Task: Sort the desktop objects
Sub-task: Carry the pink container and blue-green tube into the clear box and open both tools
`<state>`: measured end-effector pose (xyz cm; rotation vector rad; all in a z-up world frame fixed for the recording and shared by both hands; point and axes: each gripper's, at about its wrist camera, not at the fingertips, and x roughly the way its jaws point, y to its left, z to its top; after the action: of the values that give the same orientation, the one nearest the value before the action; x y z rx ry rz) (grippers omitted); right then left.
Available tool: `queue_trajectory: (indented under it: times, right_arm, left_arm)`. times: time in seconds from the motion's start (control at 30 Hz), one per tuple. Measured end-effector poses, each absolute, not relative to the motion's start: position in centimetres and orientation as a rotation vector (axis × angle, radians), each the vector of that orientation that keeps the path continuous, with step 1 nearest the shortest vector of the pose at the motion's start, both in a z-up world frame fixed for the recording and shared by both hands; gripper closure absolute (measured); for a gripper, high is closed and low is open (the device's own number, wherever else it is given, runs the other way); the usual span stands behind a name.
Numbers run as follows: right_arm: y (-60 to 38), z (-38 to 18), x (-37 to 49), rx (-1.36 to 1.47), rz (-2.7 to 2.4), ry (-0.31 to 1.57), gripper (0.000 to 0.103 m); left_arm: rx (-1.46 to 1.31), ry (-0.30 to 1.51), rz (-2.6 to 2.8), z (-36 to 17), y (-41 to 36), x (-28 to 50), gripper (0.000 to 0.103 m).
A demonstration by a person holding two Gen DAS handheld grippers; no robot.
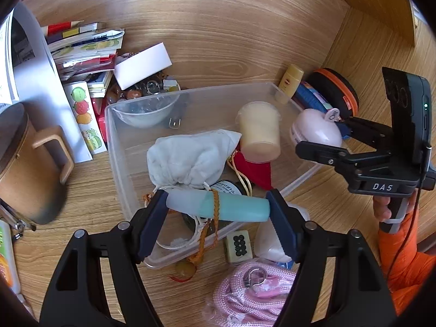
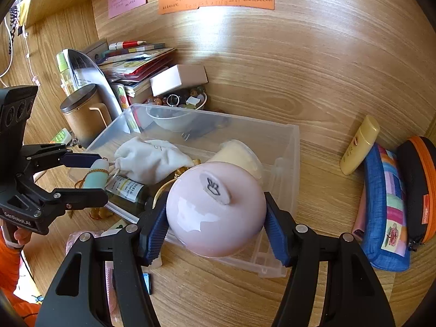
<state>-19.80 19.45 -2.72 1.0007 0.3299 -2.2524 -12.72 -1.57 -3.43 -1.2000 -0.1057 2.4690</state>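
I note my left gripper [image 1: 218, 208] clamped on a teal tube [image 1: 218, 207] over the clear bin's [image 1: 196, 95] near edge; my right gripper [image 2: 216, 218] clamps a pink jar [image 2: 215, 209] above its right end.

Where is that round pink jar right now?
The pink jar is clamped in the right gripper, held above the near right edge of the clear plastic bin, by the cream cup.

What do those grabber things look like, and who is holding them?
Both the left gripper and the right gripper are black frames with silver bolts and ridged dark-blue pads. The right one reads "DAS", the left "GenRobot.AI". Each carries a black camera box, one with a green light and thin black cable. The person wears orange sleeves.
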Motion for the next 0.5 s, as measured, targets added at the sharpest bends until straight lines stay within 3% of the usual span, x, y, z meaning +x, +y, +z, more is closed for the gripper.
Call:
queue_trajectory:
  times: [0.5]
  right_arm:
    - [18.4, -4.1, -20.4, 1.039, -2.238, 0.324, 0.043]
  left_arm:
    - [-1.202, -0.027, 2.472, -3.8, 0.5, -11.9, 0.007]
